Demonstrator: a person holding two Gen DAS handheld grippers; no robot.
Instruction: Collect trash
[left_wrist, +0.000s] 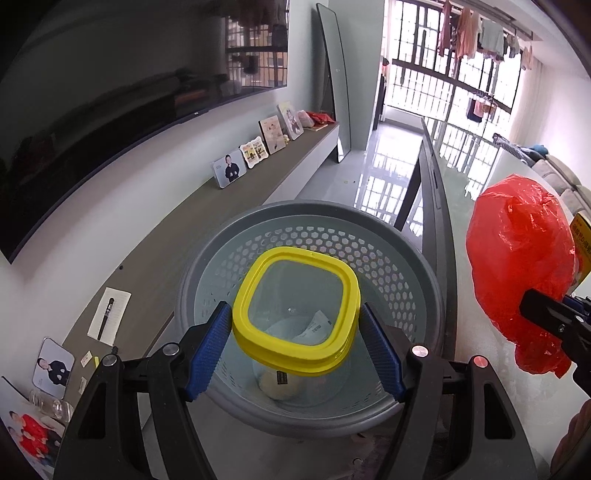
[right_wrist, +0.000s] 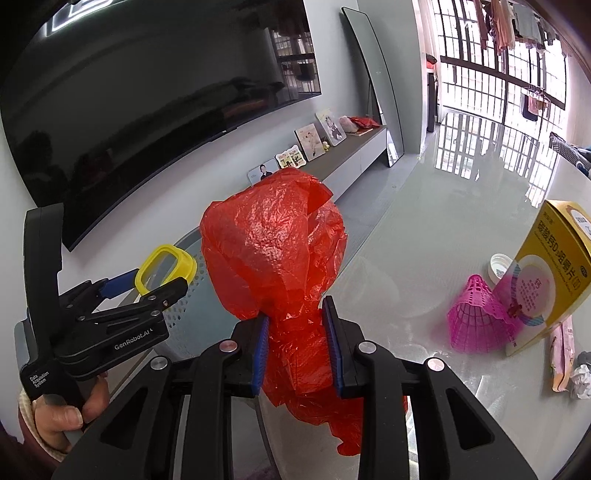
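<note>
My left gripper (left_wrist: 295, 328) is shut on a clear plastic container with a yellow rim (left_wrist: 258, 291) and holds it right over the grey perforated bin (left_wrist: 391, 229). Paper scraps (left_wrist: 314, 328) lie in the bin's bottom. My right gripper (right_wrist: 297, 343) is shut on a crumpled red plastic bag (right_wrist: 273, 243), held up above the table edge beside the bin (right_wrist: 184, 317). The red bag (left_wrist: 521, 266) also shows at the right of the left wrist view. The left gripper with the yellow-rimmed container (right_wrist: 166, 267) shows at the left of the right wrist view.
On the glass table (right_wrist: 424, 221) stand a yellow medicine box (right_wrist: 550, 266), a pink mesh cone (right_wrist: 476, 317), a white cap (right_wrist: 500, 266) and crumpled paper (right_wrist: 581, 380). A low TV bench (left_wrist: 177, 236) with photo frames runs along the left wall, under a large TV (left_wrist: 92, 110).
</note>
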